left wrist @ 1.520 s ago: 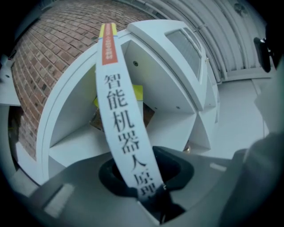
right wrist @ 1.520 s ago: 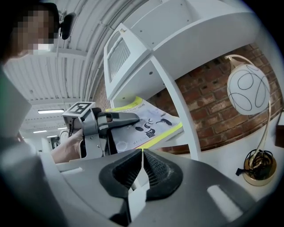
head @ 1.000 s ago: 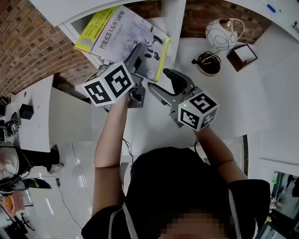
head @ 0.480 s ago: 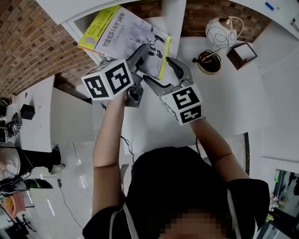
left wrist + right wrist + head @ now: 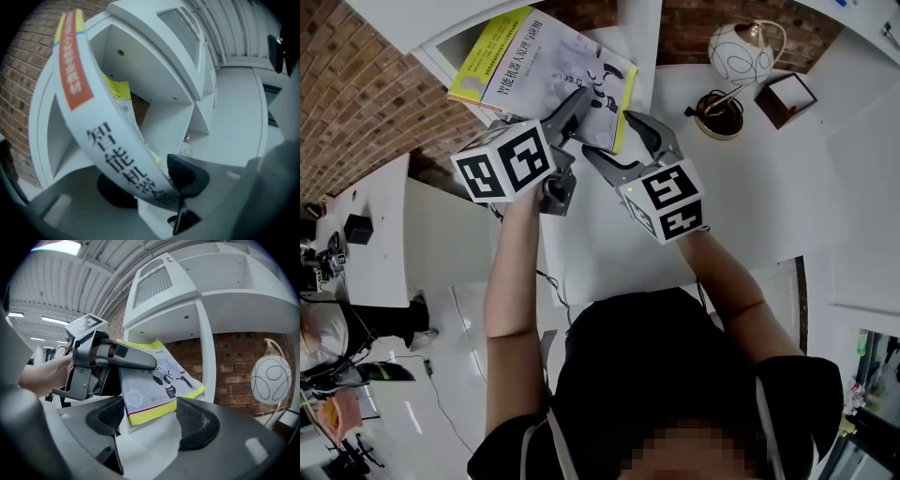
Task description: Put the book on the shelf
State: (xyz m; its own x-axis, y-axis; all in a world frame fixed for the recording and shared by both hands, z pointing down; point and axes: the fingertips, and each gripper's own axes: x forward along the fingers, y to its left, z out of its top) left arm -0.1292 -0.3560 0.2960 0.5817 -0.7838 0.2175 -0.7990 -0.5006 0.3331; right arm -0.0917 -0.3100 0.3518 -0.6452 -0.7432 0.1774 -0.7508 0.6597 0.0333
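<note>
Left tongs (image 5: pixel 152 185) had just spread apart, the book (image 5: pixel 548 70) between them leaning into the shelf (image 5: pixel 208 348); right tongs (image 5: pixel 153 420), apart round its near corner, narrowed slightly: release seemingly begun

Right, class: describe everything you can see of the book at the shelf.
The book looks like a paperback: a pale cover with yellow edge bands, black Chinese characters and an orange patch on the spine. It leans tilted, with its far end inside an open compartment of the white shelf. Its near end lies between the jaws of the left gripper, which have just been opening.
</note>
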